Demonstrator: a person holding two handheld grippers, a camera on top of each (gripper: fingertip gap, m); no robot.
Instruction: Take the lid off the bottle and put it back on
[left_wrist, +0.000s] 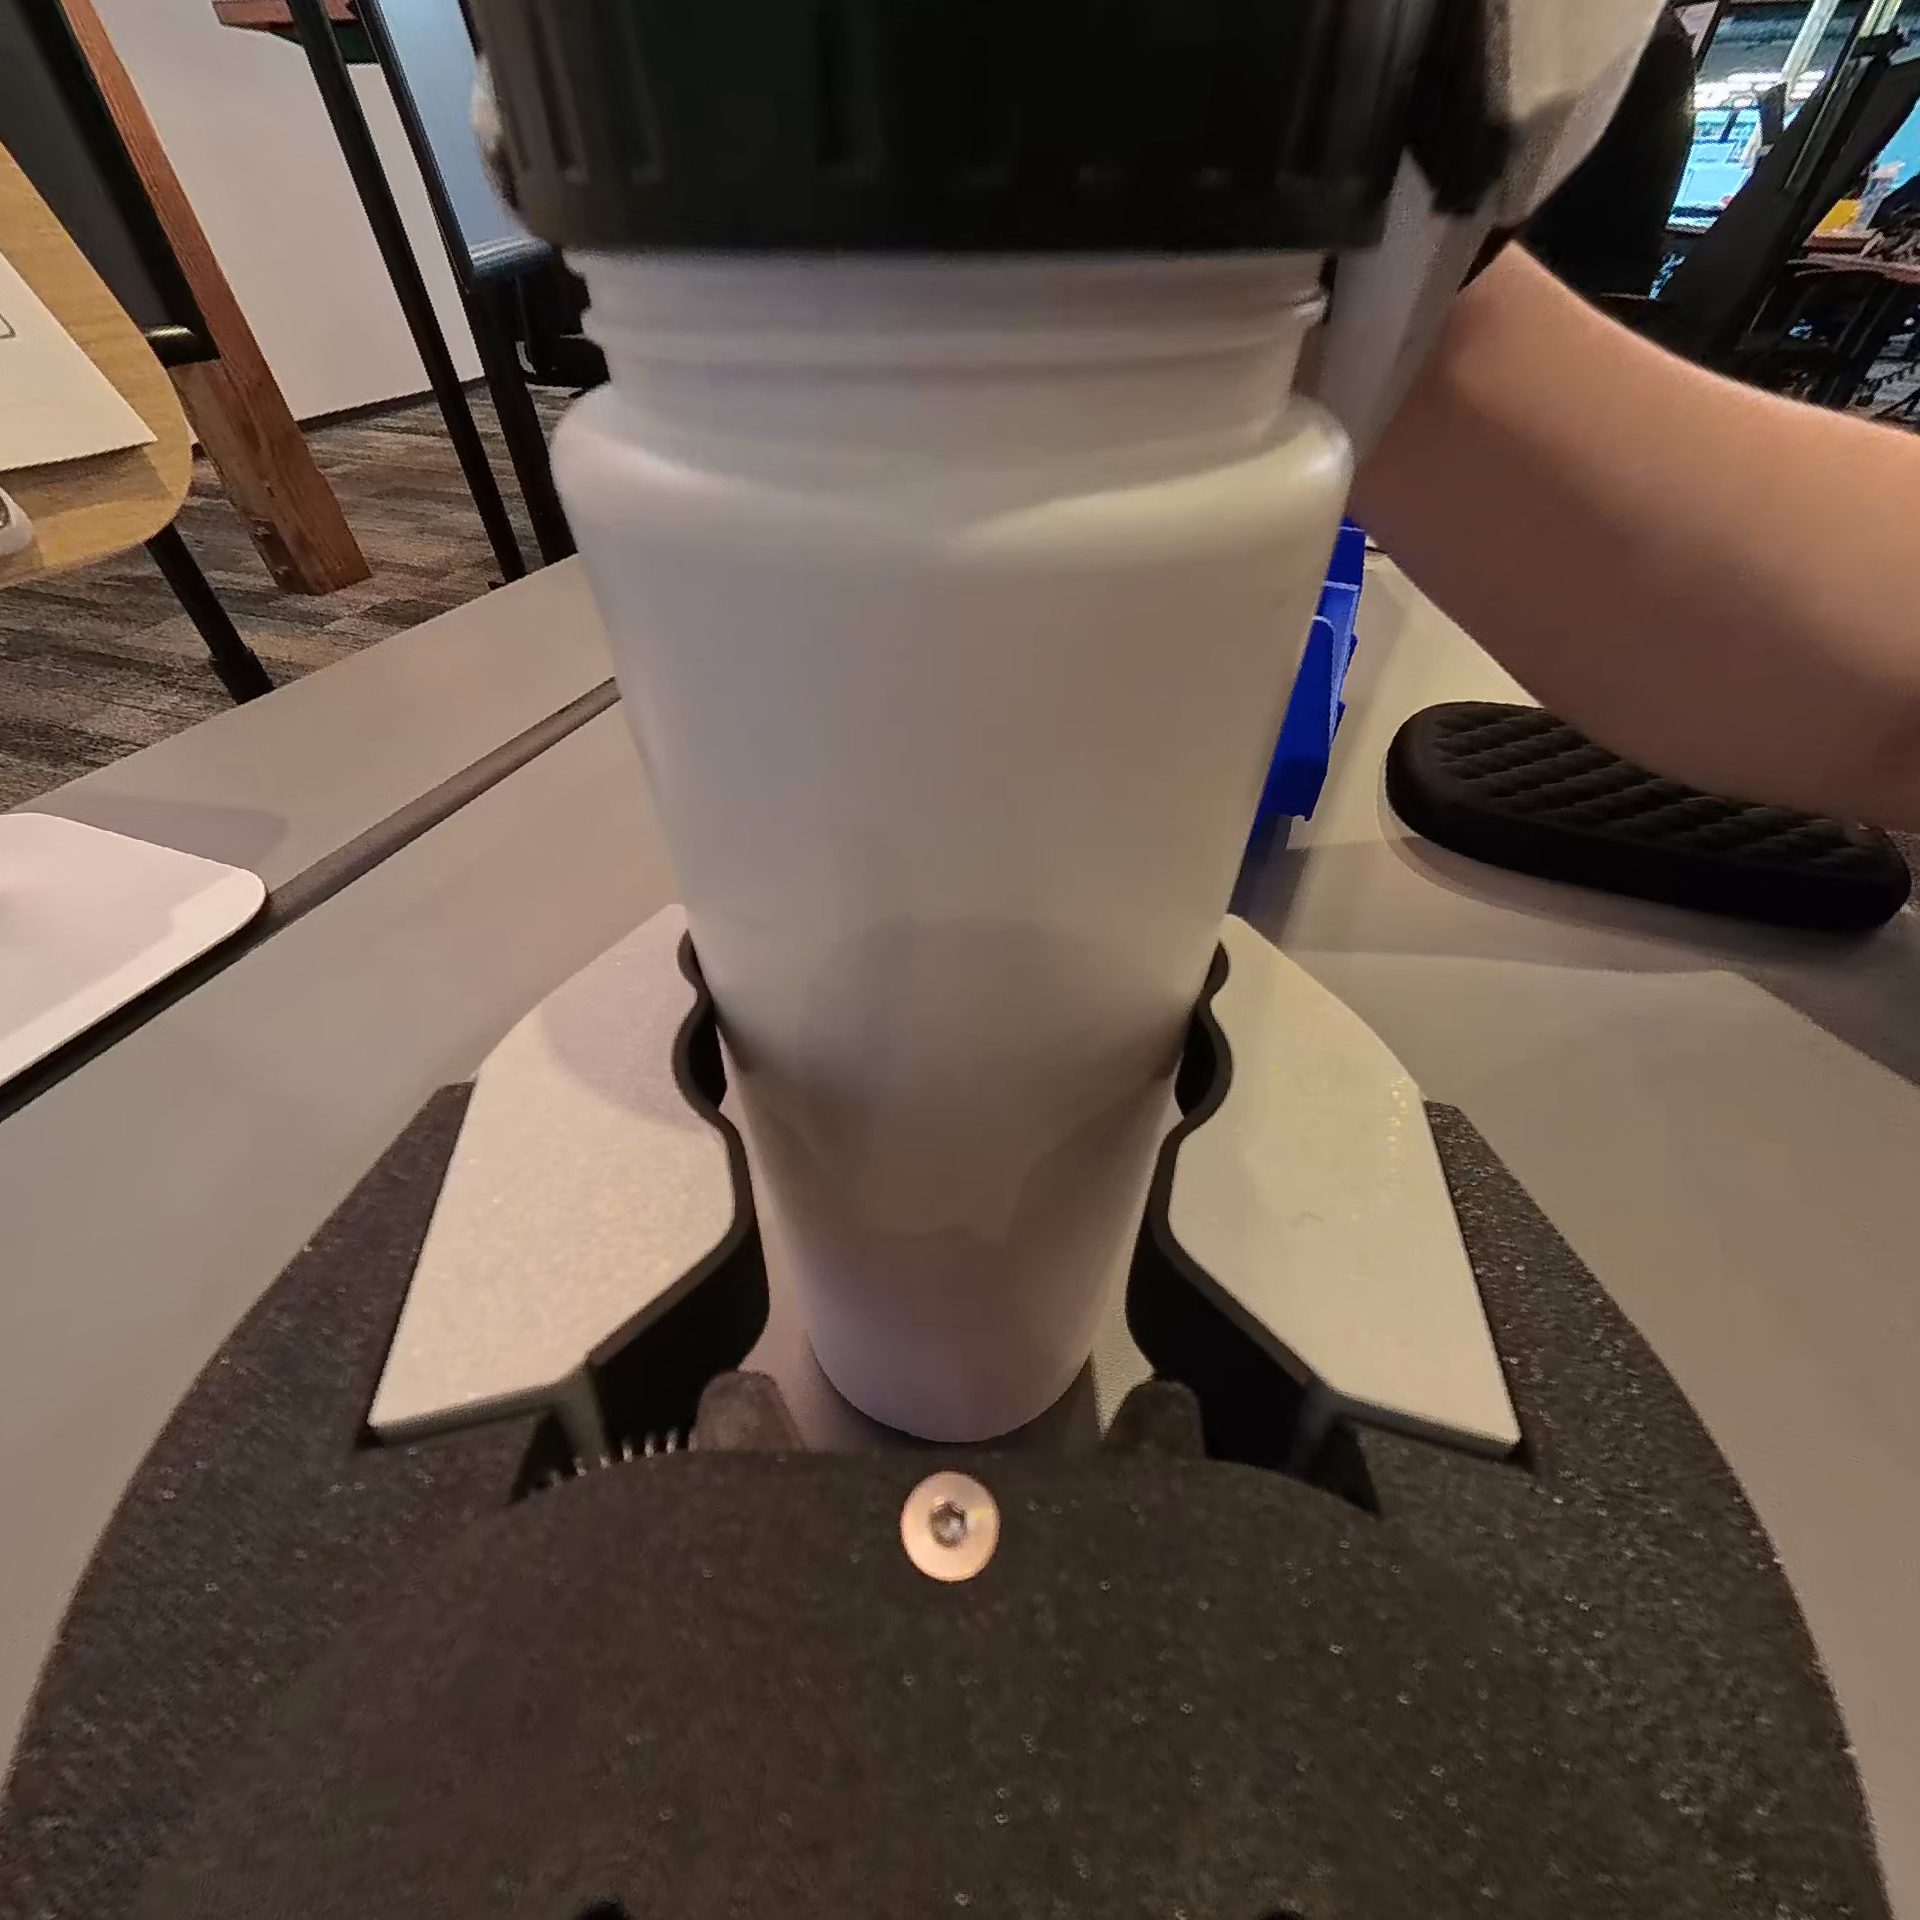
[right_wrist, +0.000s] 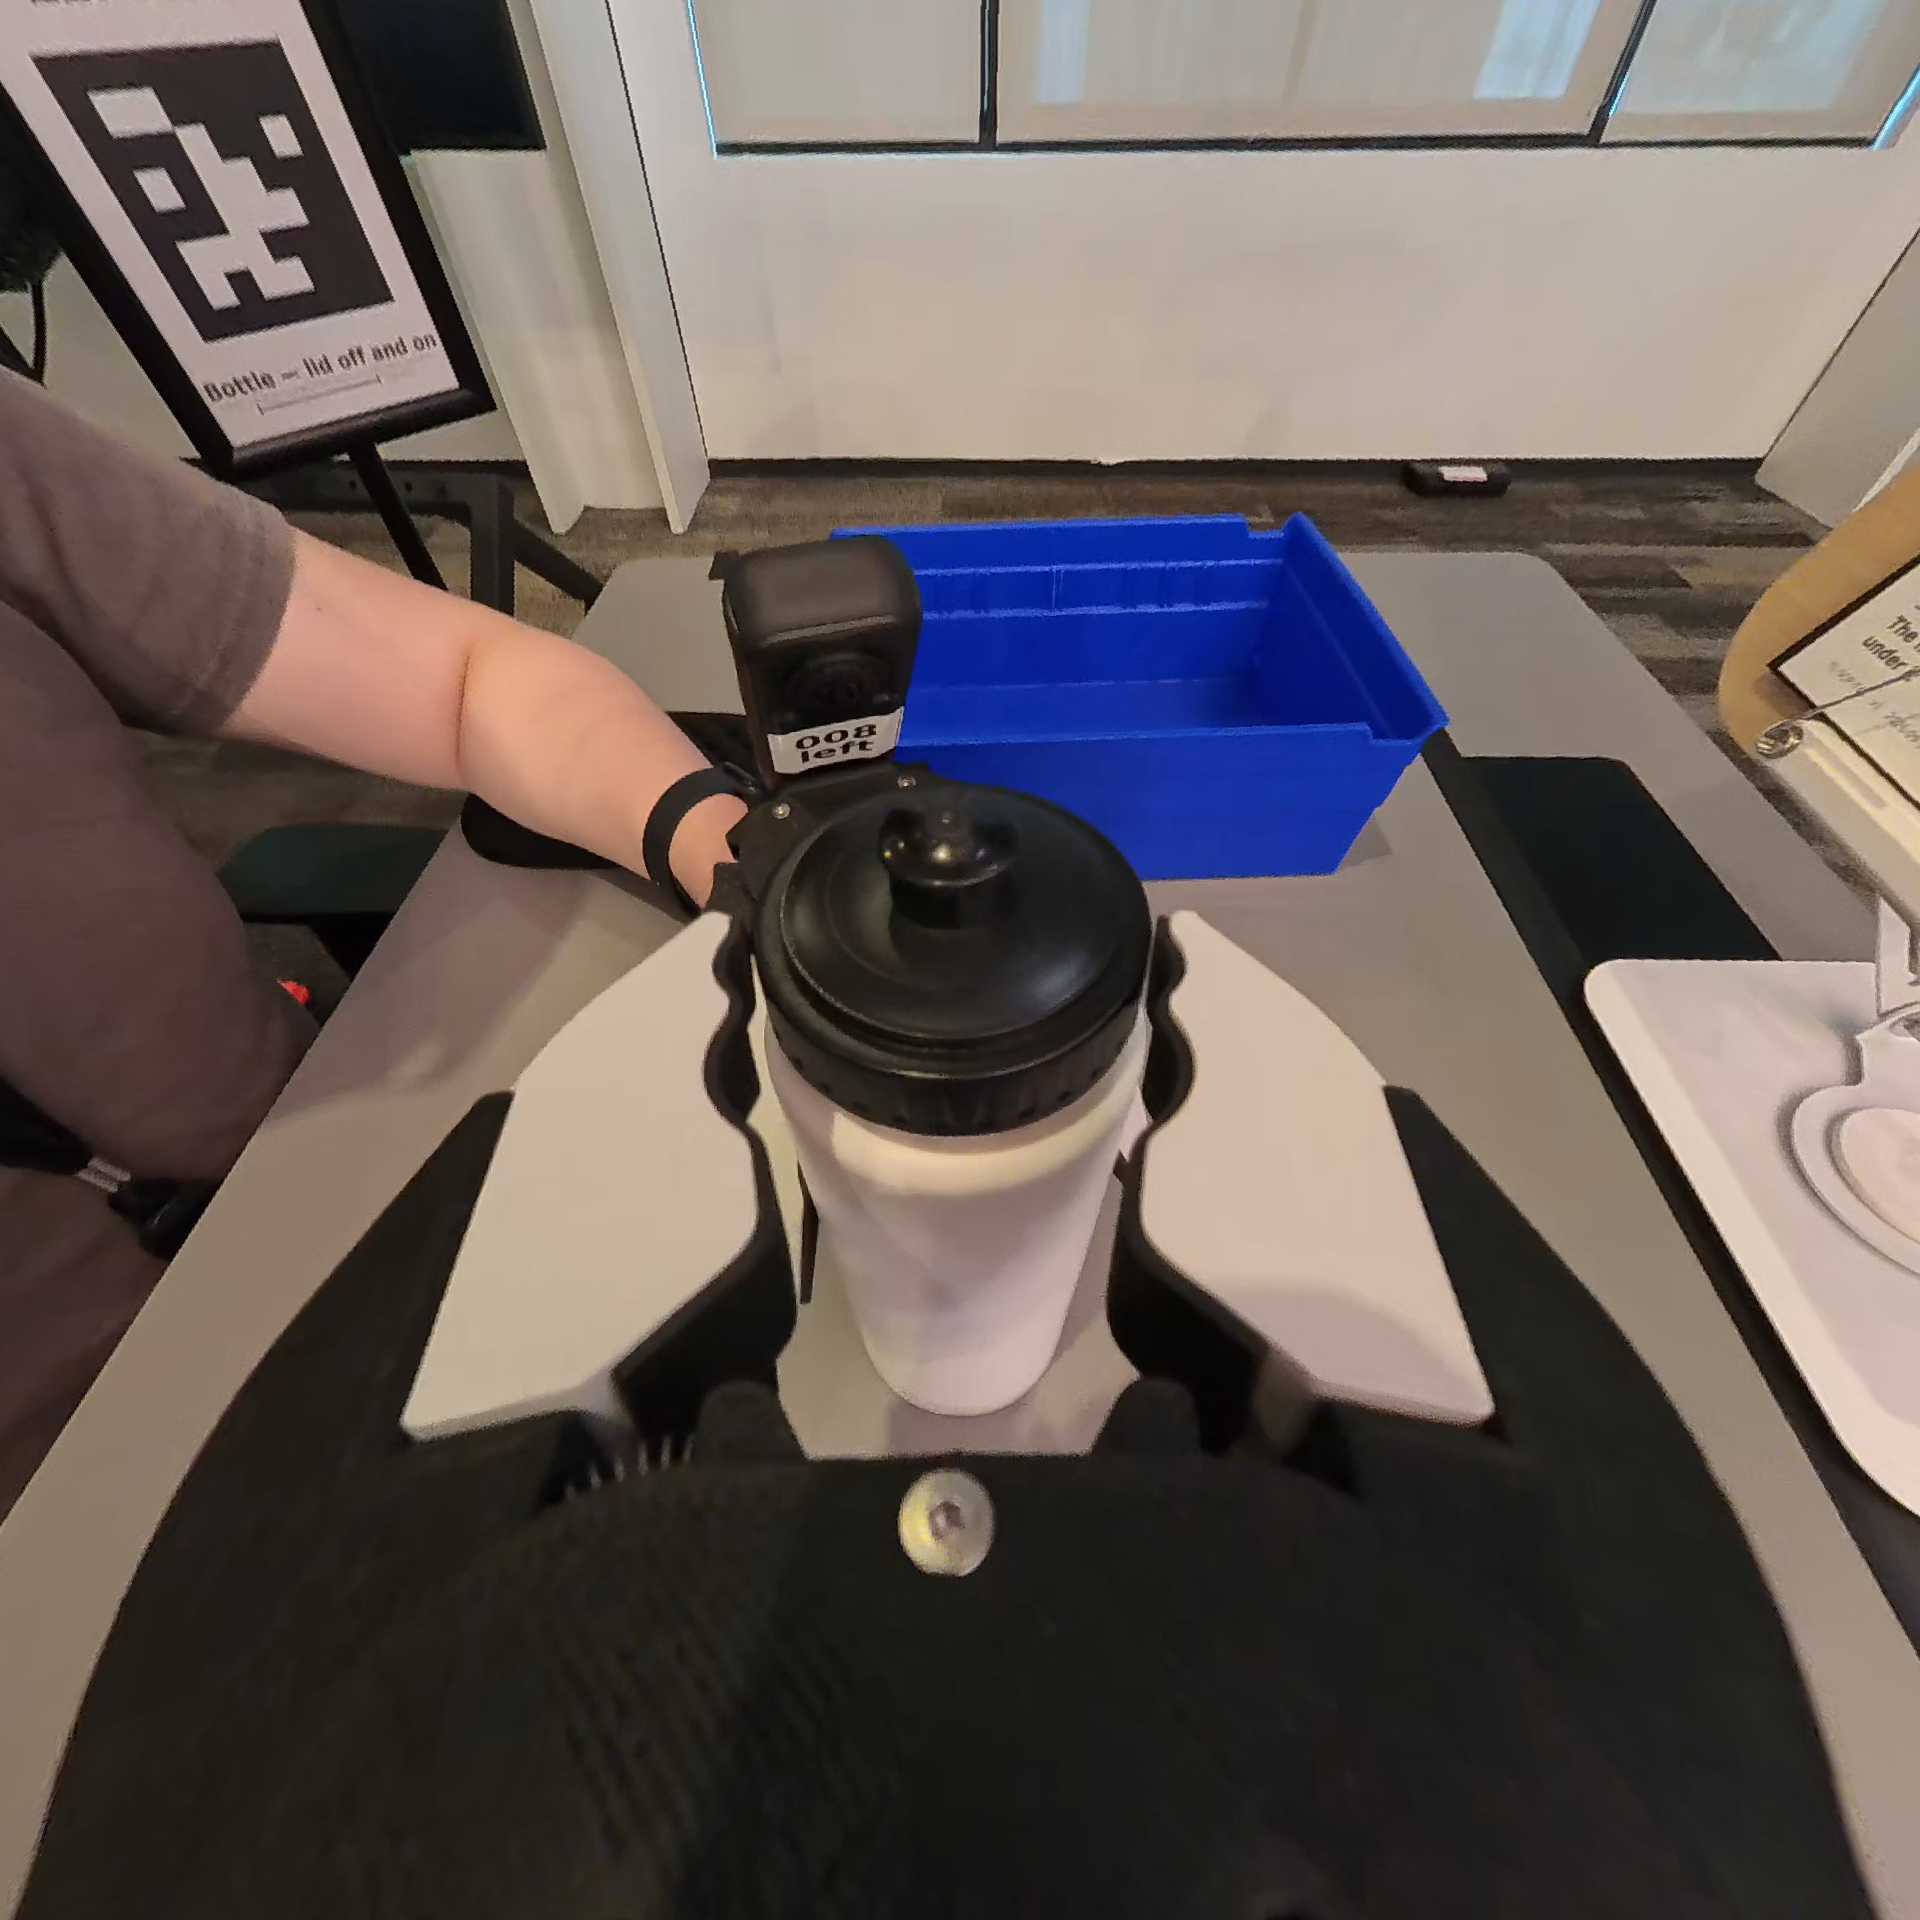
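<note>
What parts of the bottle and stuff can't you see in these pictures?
- Left wrist view: the lid is cut off by the top edge and blurred, so its spout is out of sight.
- Left wrist view: the blue bin is mostly hidden behind the bottle.
- Right wrist view: the left gripper is hidden behind the lid, so its grip cannot be judged there.
- Both views: the white, opaque bottle hides any contents.

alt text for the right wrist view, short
A white bottle with a black lid stands on a grey table, the right claw closed around the lid. Behind it, the left claw holds the bottle, in front of a blue bin.
</note>
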